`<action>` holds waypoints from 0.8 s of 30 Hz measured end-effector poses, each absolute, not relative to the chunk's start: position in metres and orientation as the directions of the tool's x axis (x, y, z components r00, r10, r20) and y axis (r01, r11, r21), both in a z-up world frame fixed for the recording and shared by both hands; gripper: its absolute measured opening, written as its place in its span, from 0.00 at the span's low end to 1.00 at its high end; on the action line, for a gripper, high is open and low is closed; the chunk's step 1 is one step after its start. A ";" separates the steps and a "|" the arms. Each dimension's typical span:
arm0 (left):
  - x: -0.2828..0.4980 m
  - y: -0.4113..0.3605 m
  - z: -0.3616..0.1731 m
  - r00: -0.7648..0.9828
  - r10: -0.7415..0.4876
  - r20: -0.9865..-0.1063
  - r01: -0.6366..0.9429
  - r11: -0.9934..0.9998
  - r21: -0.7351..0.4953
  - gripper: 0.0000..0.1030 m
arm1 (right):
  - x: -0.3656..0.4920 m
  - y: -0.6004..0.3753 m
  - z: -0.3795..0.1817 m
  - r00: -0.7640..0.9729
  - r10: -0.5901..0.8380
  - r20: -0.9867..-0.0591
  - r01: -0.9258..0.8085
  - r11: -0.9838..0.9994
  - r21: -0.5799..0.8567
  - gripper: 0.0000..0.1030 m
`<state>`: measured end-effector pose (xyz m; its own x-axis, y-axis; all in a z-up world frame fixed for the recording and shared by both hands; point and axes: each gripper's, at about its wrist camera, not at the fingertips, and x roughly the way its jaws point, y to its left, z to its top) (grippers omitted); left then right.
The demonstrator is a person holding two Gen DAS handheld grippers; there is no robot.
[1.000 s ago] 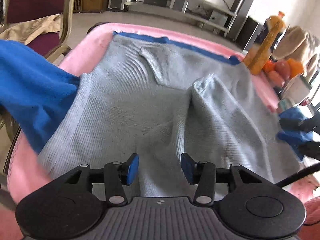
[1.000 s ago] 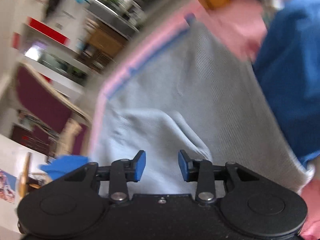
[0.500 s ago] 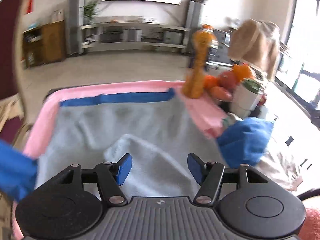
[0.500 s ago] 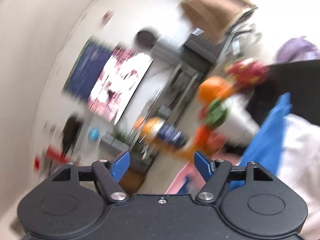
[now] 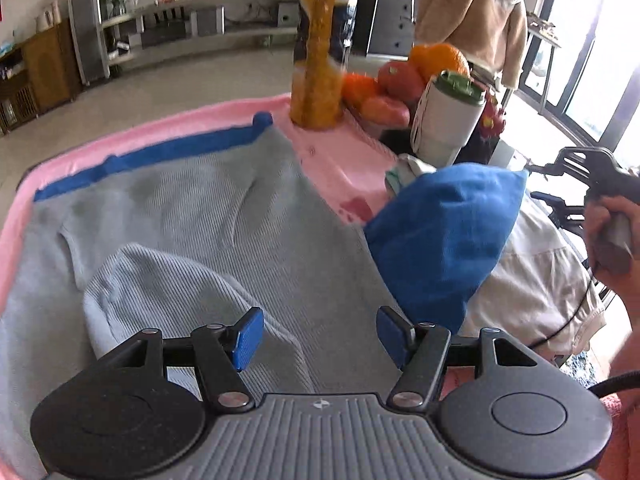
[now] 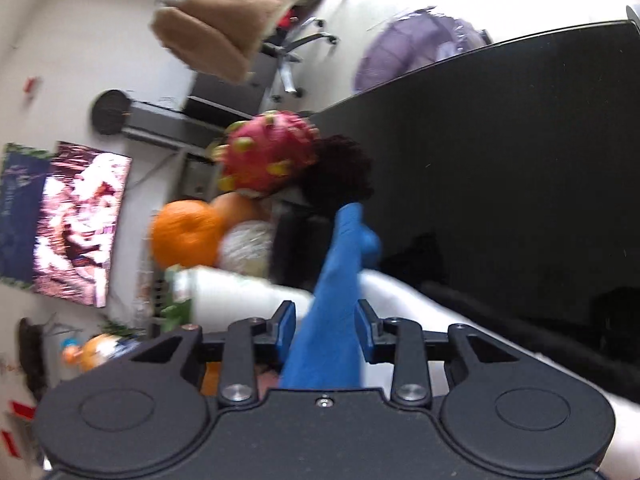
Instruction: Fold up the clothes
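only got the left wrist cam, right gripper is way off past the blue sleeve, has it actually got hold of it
Observer: Yes. In the right wrist view the blue sleeve runs up between the pads of the right gripper. Its jaws have just been closing and look pressed on the cloth.
Operator: how much sticks out past the pads
Observer: A long strip. Its end flops over beyond the fingertips, against a dark panel.
Operator: anything ahead of it i can't see
Observer: A pink dragon fruit sits ahead of the fingers, just beyond the orange.
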<state>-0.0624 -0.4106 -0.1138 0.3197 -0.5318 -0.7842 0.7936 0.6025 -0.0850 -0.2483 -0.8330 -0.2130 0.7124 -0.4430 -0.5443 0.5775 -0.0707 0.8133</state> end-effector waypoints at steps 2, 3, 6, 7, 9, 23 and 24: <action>-0.060 -0.409 -0.118 0.318 -0.520 -0.793 0.785 0.613 -0.087 0.60 | -0.244 -0.843 -0.223 0.693 -0.452 -0.561 0.592 -0.087 0.801 0.34; -0.059 -0.406 -0.119 0.319 -0.514 -0.796 0.779 0.621 -0.089 0.60 | -0.242 -0.846 -0.227 0.694 -0.456 -0.558 0.585 -0.094 0.805 0.34; -0.053 -0.401 -0.124 0.313 -0.504 -0.805 0.758 0.644 -0.108 0.60 | -0.238 -0.851 -0.238 0.705 -0.462 -0.538 0.564 -0.095 0.820 0.33; -0.052 -0.400 -0.125 0.310 -0.503 -0.807 0.753 0.648 -0.115 0.60 | -0.238 -0.849 -0.236 0.704 -0.471 -0.531 0.566 -0.079 0.821 0.25; -0.052 -0.397 -0.126 0.308 -0.503 -0.808 0.747 0.654 -0.123 0.60 | -0.238 -0.846 -0.233 0.703 -0.490 -0.516 0.569 -0.049 0.821 0.05; -0.048 -0.329 -0.111 0.364 -0.532 -0.764 0.686 0.708 -0.166 0.60 | -0.204 -0.689 -0.064 0.865 -0.460 -0.201 0.466 0.584 0.665 0.03; -0.046 -0.320 -0.108 0.376 -0.531 -0.759 0.676 0.718 -0.168 0.60 | -0.189 -0.668 -0.055 0.887 -0.421 -0.192 0.439 0.637 0.634 0.03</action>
<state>-0.0461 -0.3203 -0.1081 0.3759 -0.5313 -0.7592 0.6756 0.7179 -0.1679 -0.1889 -0.6681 -0.0550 0.8868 -0.4205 -0.1915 0.4388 0.6366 0.6342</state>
